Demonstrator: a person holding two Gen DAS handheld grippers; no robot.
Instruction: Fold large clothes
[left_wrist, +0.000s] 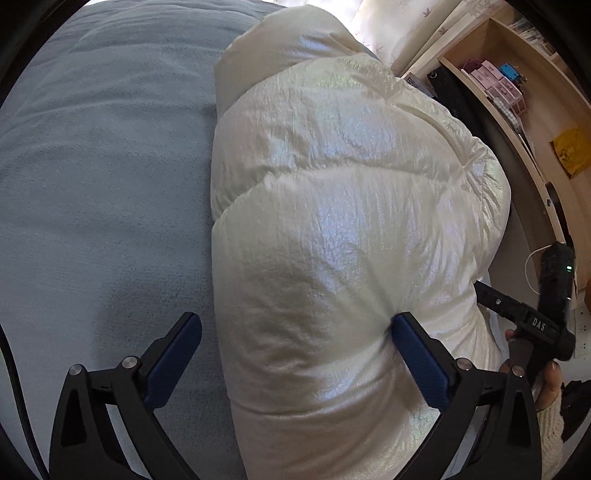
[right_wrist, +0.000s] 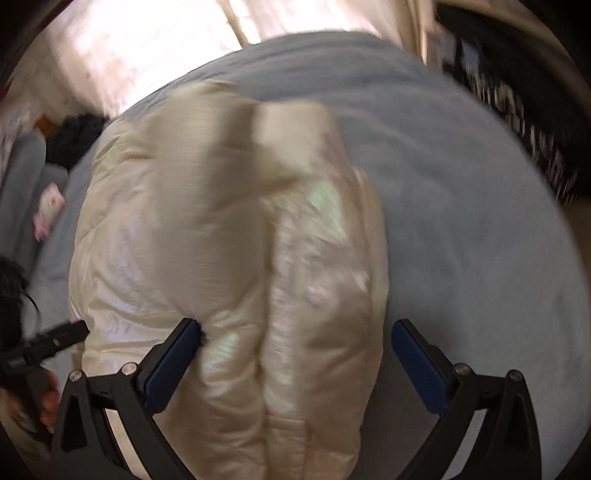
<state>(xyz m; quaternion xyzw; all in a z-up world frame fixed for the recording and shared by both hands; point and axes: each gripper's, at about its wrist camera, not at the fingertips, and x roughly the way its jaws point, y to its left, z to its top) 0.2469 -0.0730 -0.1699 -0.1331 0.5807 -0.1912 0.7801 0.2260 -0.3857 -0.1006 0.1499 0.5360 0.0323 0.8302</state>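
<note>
A puffy white quilted jacket (left_wrist: 343, 206) with a pearly sheen lies bundled lengthwise on a blue-grey bedspread (left_wrist: 99, 177). My left gripper (left_wrist: 297, 325) points down at its near end, jaws wide open. The right pad (left_wrist: 417, 350) dents the jacket's fabric and the left pad (left_wrist: 173, 354) hangs over bare bedspread. In the blurred right wrist view, the jacket (right_wrist: 221, 240) shows two padded lobes with a seam between them. My right gripper (right_wrist: 297, 326) is open and straddles it. Its left pad (right_wrist: 173, 362) touches the fabric and its right pad (right_wrist: 417, 365) stands clear of it.
A wooden shelf unit (left_wrist: 517, 96) with small pink boxes stands beside the bed on the right. A hand (left_wrist: 546, 380) in a knit sleeve holds the other black tool there. Grey cushions and a small pink-and-white toy (right_wrist: 48, 210) lie at the bed's left side.
</note>
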